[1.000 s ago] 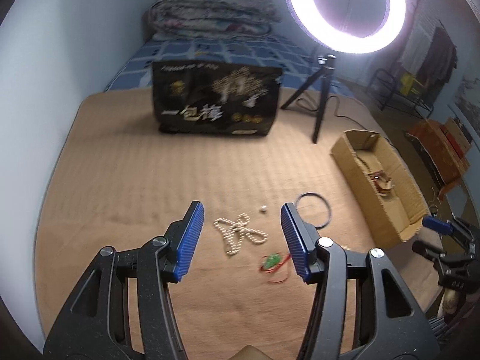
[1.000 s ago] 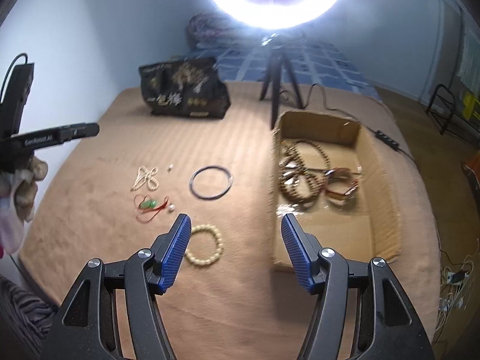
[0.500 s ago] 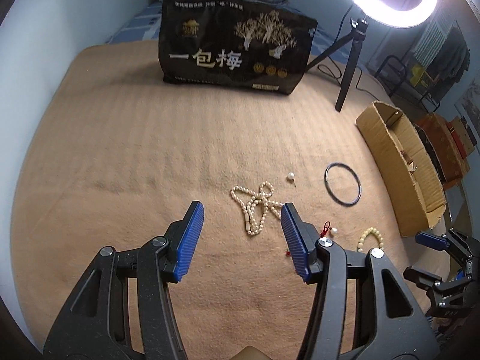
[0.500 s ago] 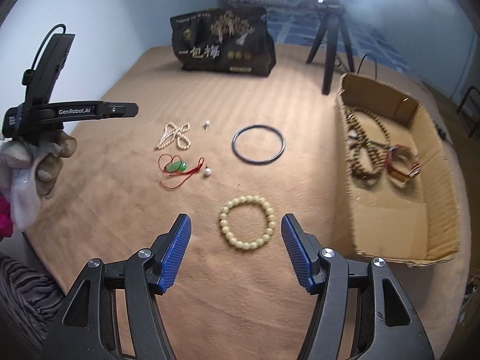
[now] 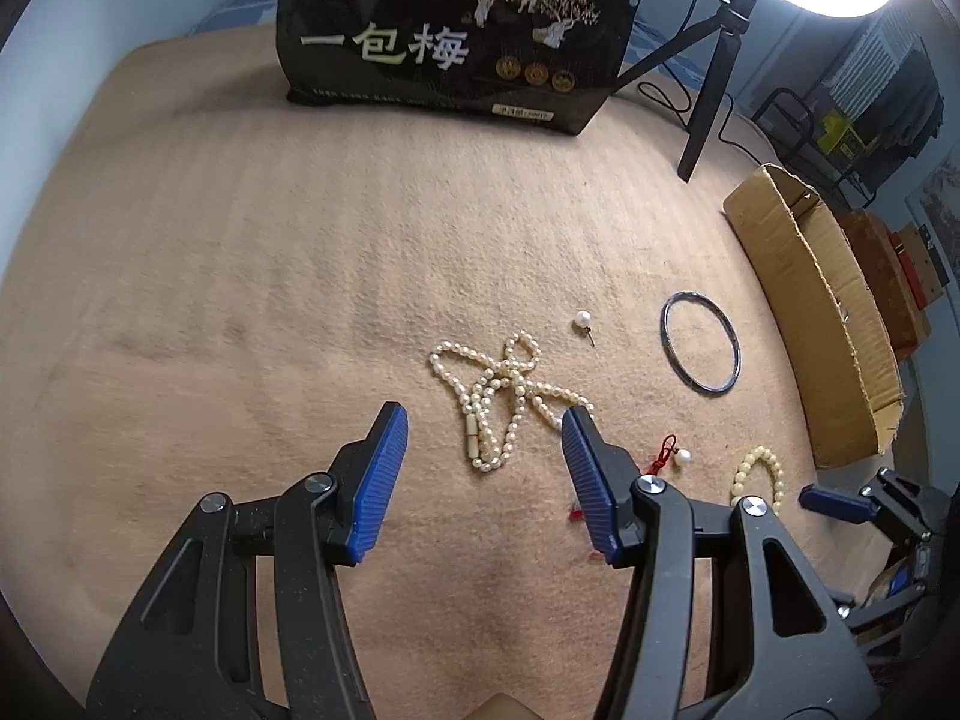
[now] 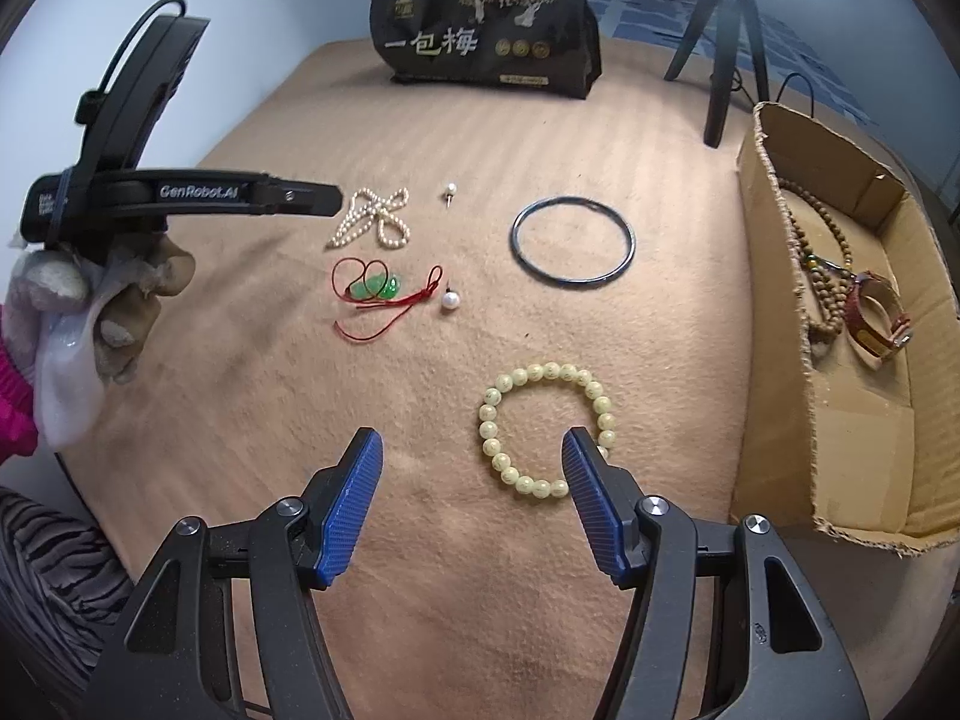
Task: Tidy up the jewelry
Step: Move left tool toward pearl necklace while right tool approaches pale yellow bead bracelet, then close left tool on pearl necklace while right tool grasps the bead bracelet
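A tangled pearl necklace lies on the tan blanket just ahead of my open, empty left gripper; it also shows in the right wrist view. A pale yellow bead bracelet lies just ahead of my open, empty right gripper, its right side beside the right finger. A dark bangle, two pearl studs and a red cord with a green stone lie between. A cardboard box at the right holds wooden beads and a red bracelet.
A black printed bag stands at the far edge of the blanket. A ring light tripod stands beside the box's far end. The left gripper's body and gloved hand hover at the left in the right wrist view.
Both grippers have moved forward and lower toward the blanket. The pearl necklace now sits close between the left fingers, and the yellow bracelet close to the right fingers. Both stay open.
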Demonstrator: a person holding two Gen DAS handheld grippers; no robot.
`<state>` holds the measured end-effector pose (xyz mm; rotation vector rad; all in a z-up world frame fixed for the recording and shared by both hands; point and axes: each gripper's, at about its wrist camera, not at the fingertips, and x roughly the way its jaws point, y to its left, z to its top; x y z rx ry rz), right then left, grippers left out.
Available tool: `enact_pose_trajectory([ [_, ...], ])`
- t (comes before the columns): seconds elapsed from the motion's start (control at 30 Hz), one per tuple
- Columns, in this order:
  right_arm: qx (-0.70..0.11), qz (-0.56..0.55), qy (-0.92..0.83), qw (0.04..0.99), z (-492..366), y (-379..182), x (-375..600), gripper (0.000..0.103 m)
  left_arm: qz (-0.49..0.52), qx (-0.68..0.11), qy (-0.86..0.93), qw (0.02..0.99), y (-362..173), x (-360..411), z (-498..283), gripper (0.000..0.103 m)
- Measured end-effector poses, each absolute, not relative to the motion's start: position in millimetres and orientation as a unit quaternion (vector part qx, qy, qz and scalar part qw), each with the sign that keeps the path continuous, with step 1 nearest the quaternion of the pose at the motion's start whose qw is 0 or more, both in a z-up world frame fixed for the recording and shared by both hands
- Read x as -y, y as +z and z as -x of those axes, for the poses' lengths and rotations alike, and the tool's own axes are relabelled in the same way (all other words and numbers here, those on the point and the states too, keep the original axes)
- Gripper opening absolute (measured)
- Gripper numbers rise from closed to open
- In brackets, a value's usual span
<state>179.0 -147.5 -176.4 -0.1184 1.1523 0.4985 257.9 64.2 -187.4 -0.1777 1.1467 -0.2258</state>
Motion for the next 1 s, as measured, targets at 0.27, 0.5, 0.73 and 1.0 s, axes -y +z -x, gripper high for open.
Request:
enact_pose_trajectory([
  [0.27,-0.55,0.062,0.229,0.801,-186,-188,142,0.058,0.146,-0.56,-0.102,0.809,-207,-67,-274,0.055],
  [0.5,-0.556,0.06,0.229,0.797,-190,-195,141,0.052,0.127,-0.563,-0.092,0.812,-212,-56,-282,0.055],
  [0.73,-0.559,0.062,0.228,0.795,-196,-199,138,0.041,0.101,-0.562,-0.073,0.818,-213,-41,-286,0.055],
  [1.0,-0.563,0.072,0.225,0.792,-200,-207,132,0.033,0.029,-0.552,-0.05,0.832,-216,-17,-286,0.055],
])
